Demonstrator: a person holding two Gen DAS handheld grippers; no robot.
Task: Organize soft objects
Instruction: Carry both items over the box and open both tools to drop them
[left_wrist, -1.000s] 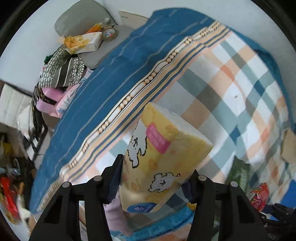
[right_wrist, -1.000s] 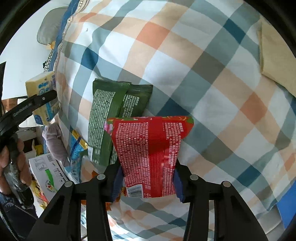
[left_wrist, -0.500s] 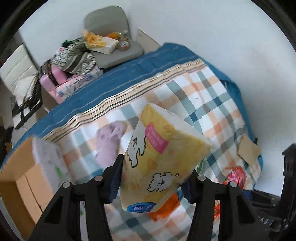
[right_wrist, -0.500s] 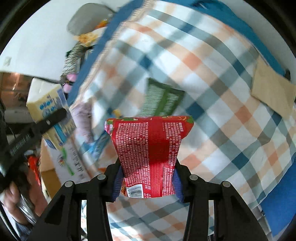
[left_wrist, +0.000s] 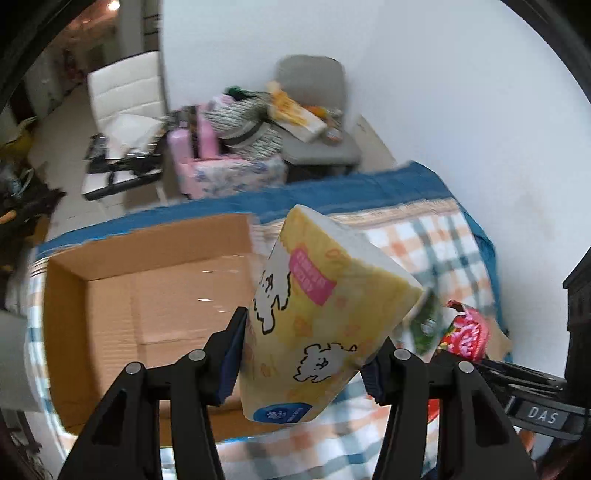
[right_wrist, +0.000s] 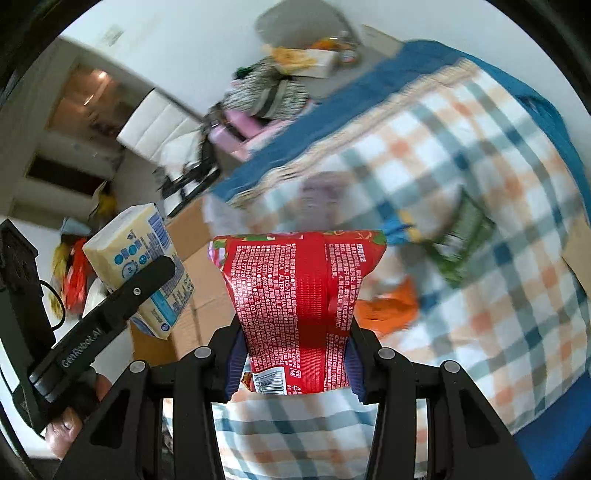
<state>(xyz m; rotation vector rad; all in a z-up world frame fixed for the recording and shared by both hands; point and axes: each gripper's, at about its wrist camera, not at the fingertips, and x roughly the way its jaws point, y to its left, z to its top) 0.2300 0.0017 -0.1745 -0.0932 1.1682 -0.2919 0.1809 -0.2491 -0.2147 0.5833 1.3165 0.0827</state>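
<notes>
Left gripper (left_wrist: 303, 360): your jaws pinch the yellow tissue pack (left_wrist: 325, 317), which stands tilted between them, clear of the bed.
Cardboard box (left_wrist: 147, 291): open, just ahead and left of your left jaws, resting on the plaid blanket (left_wrist: 443, 243).
Right gripper (right_wrist: 295, 356): your jaws clamp the red snack bag (right_wrist: 299, 306) by its lower end, its top rising forward.
Green packet (right_wrist: 461, 240): ahead and right of your right jaws, on the blanket, blurred.
</notes>
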